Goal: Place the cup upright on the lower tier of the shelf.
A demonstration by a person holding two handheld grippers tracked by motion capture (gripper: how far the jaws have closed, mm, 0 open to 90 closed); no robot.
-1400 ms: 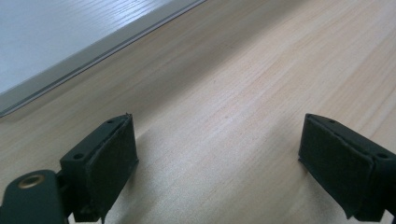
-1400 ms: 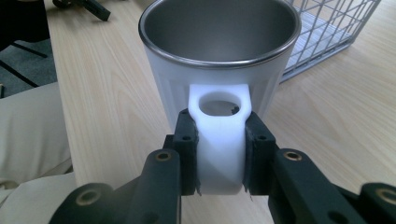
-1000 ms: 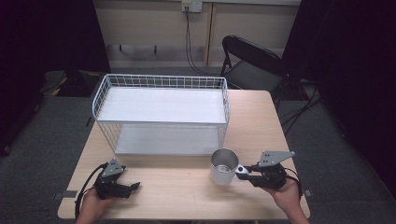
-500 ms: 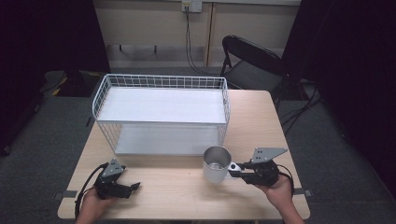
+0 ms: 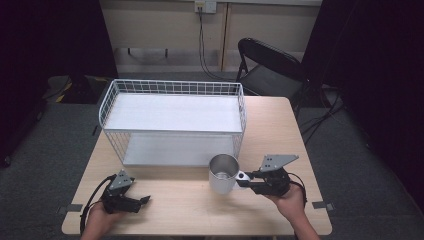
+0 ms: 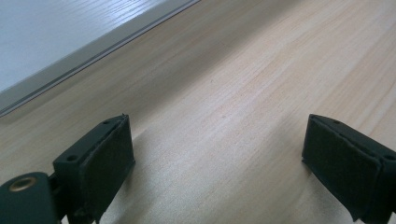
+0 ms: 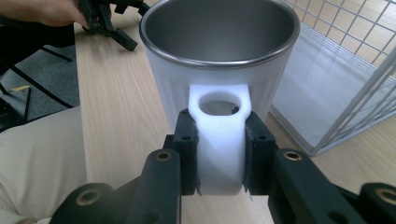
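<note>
Right gripper (image 7: pixel 219 154) jaws pinch the empty mug (image 5: pixel 223 173) by its handle; left gripper (image 6: pixel 219 158) jaws spread.

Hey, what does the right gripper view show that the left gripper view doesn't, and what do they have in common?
Right gripper view: its jaws closed on the white handle of a metal mug, the wire rack beside it, and the left gripper farther off. Left gripper view: two black jaws standing apart over bare wood with nothing between them, and a white shelf edge. Both show the light wooden table.
</note>
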